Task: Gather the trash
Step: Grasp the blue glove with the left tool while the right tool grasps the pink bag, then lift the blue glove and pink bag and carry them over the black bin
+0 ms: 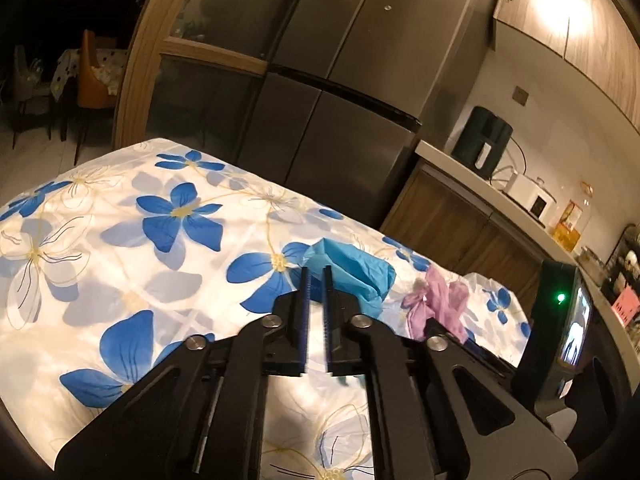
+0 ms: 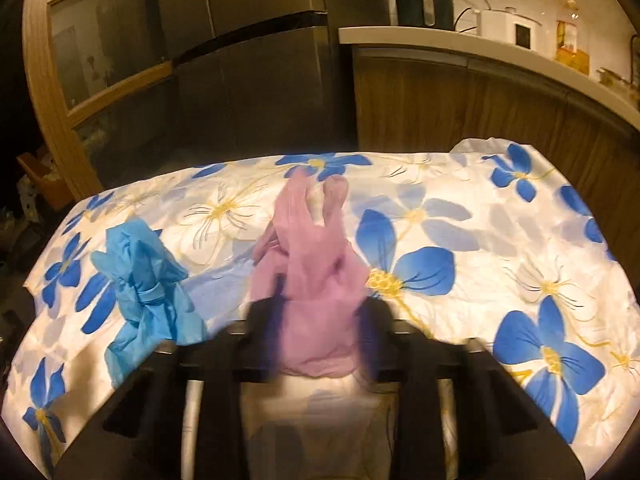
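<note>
A crumpled blue glove (image 1: 352, 272) lies on the flowered tablecloth (image 1: 120, 240). My left gripper (image 1: 317, 276) hovers just in front of it, its jaws close together with a narrow gap and nothing between them. A crumpled pink glove (image 2: 312, 272) lies between the blurred fingers of my right gripper (image 2: 316, 312), which stand wide apart around it. The pink glove (image 1: 436, 300) also shows right of the blue one in the left wrist view. The blue glove (image 2: 148, 284) lies left of the right gripper.
A steel fridge (image 1: 340, 92) and a wood-framed glass door (image 1: 192, 60) stand behind the table. A counter (image 2: 480, 48) at the right holds a black air fryer (image 1: 482, 140), a white appliance (image 1: 528, 196) and an oil bottle (image 2: 570, 32). The cloth's far edge (image 2: 500, 148) is rumpled.
</note>
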